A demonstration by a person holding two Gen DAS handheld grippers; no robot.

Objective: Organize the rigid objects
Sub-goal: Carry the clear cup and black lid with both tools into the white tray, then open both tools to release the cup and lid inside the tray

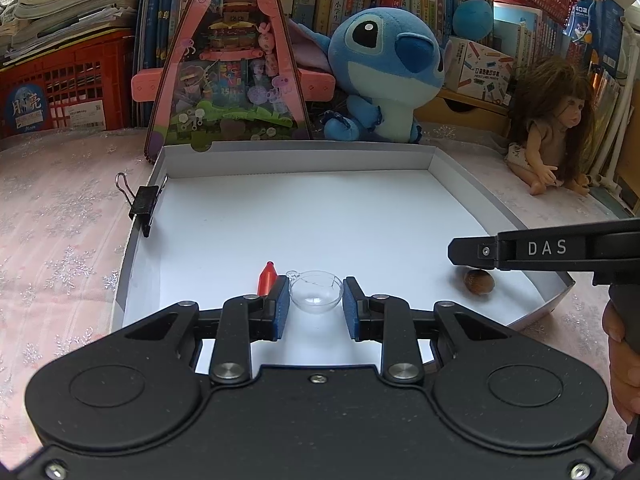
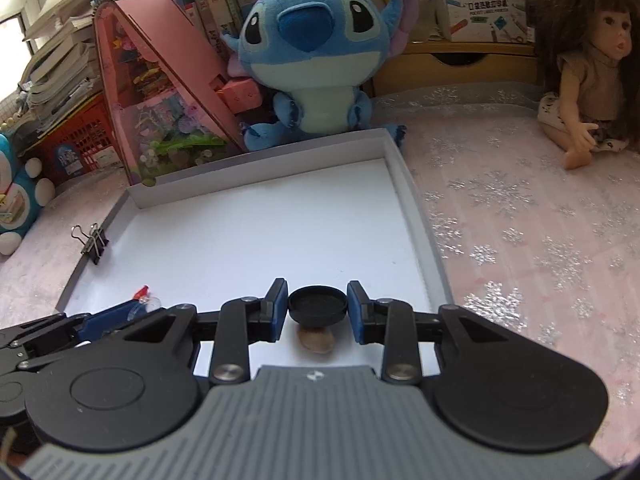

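Two tools work over the white tray (image 1: 432, 160) on the pink snowflake tabletop (image 2: 520, 216). Left tool (image 1: 316, 300) has its blue pads set narrow on either side of a small clear cup (image 1: 316, 295), just above the tray floor; whether they press it I cannot tell. A red cone-tipped piece (image 1: 267, 279) lies just beside its left pad. Right tool (image 2: 318, 306) grips a black round lid (image 2: 318, 302), held directly over a brown nut (image 2: 316, 340) lying near the tray's right wall. A binder clip (image 1: 142, 200) bites the left wall.
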